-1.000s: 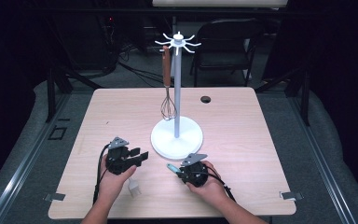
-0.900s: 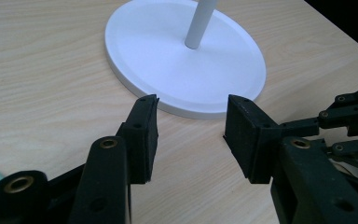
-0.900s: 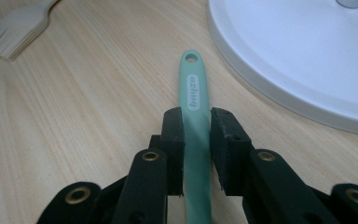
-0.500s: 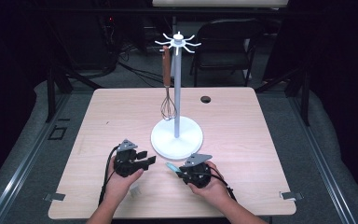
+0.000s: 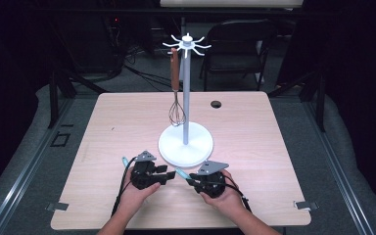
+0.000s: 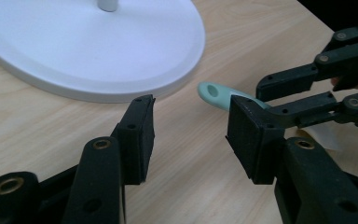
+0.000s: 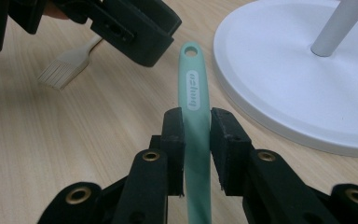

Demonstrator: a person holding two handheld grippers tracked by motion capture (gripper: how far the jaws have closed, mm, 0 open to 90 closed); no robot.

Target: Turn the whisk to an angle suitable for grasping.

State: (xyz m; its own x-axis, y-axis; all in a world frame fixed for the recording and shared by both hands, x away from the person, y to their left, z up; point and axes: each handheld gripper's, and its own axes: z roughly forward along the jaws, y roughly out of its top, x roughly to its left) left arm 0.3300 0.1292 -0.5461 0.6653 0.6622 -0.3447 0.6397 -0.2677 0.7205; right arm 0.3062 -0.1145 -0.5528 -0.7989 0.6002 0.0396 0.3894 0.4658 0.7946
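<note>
A mint-green utensil handle (image 7: 193,93) sits clamped in the right hand-held gripper (image 5: 192,179), just in front of the white stand base (image 5: 186,144) on the table (image 5: 274,147). The left hand-held gripper (image 6: 191,126), jaws just opened wide and empty, faces the handle's tip. A pastry brush (image 7: 67,65) lies beyond.

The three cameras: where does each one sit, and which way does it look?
High view: above the person's side, looking forward and down on the table, stand and whisk; both hands and forearms show.
Left gripper view: rides the left gripper, looking along its open jaws toward the stand base; the right gripper shows beyond.
Right gripper view: rides the right gripper, shut on a green handle; a brush lies farther off.
Shared: both gripper views show the handle and stand base.
</note>
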